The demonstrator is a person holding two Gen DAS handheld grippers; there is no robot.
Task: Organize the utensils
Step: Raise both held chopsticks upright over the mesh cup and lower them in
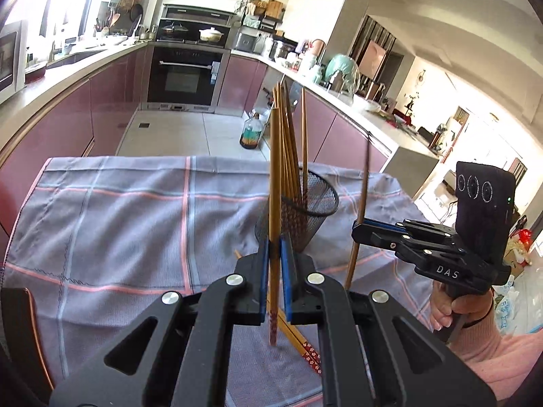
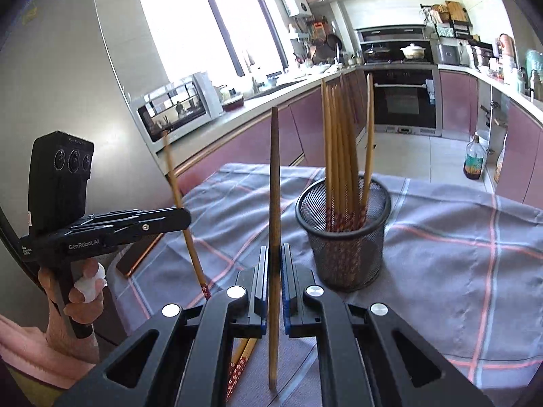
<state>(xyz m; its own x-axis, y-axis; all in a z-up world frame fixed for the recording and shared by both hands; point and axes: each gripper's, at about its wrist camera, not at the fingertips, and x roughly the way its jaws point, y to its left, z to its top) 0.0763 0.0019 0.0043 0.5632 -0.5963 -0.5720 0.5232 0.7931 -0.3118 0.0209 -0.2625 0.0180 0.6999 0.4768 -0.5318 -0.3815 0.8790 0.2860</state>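
A black mesh cup (image 1: 298,217) (image 2: 344,234) stands on the checked cloth with several bamboo chopsticks (image 1: 288,142) (image 2: 339,149) upright in it. My left gripper (image 1: 275,254) is shut on one chopstick (image 1: 275,183), held nearly upright above the cloth, just in front of the cup. My right gripper (image 2: 275,264) is shut on another chopstick (image 2: 274,203), also upright, to the left of the cup. Each gripper shows in the other's view: the right gripper (image 1: 359,229) beside the cup, the left gripper (image 2: 185,217) further left. Loose chopsticks (image 1: 302,342) (image 2: 241,356) lie on the cloth below.
The grey cloth (image 1: 118,224) (image 2: 458,237) with pink and white lines covers a table. Pink kitchen cabinets (image 1: 61,125), an oven (image 1: 186,74) and a bottle (image 1: 251,132) on the floor lie beyond. A person's hand (image 1: 458,305) and pink sleeve hold the right gripper.
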